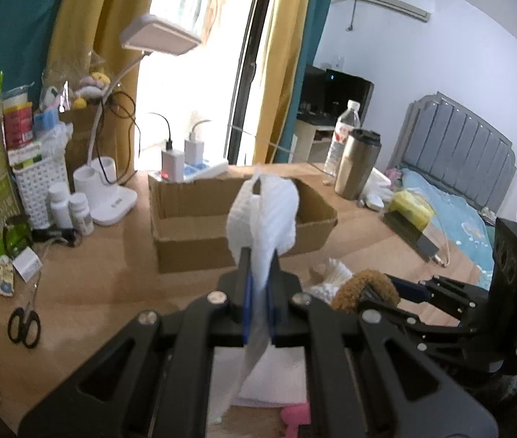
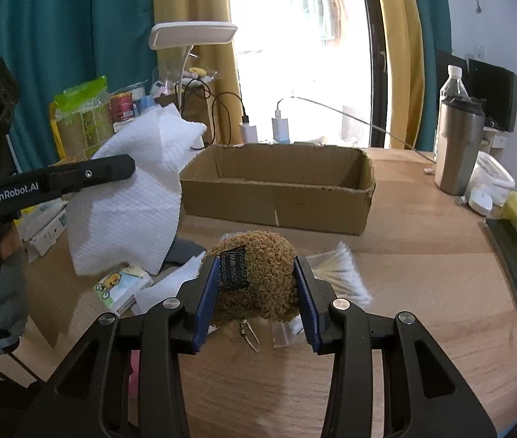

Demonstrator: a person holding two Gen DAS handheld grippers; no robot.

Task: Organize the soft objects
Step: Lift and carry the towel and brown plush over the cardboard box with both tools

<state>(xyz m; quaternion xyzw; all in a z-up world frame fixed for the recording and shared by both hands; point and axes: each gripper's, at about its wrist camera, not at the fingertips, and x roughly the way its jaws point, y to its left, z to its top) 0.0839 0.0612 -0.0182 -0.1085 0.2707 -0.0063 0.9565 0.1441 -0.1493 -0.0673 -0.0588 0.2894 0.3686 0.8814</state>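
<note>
Two grippers loaded | left gripper clamped tight on white paper towel | right gripper pinching brown plush toy | cardboard box toward desk's far edge

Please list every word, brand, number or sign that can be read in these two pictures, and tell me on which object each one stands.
"GenRobot.AI": white letters on the side of the left gripper, seen from the right wrist view.
"HAND MADE": appears so on the dark tag of the brown plush toy, hard to confirm.
Green package, red can, white medicine bottles, water bottle label, small cartoon pack: print too small or blurred to read.
</note>
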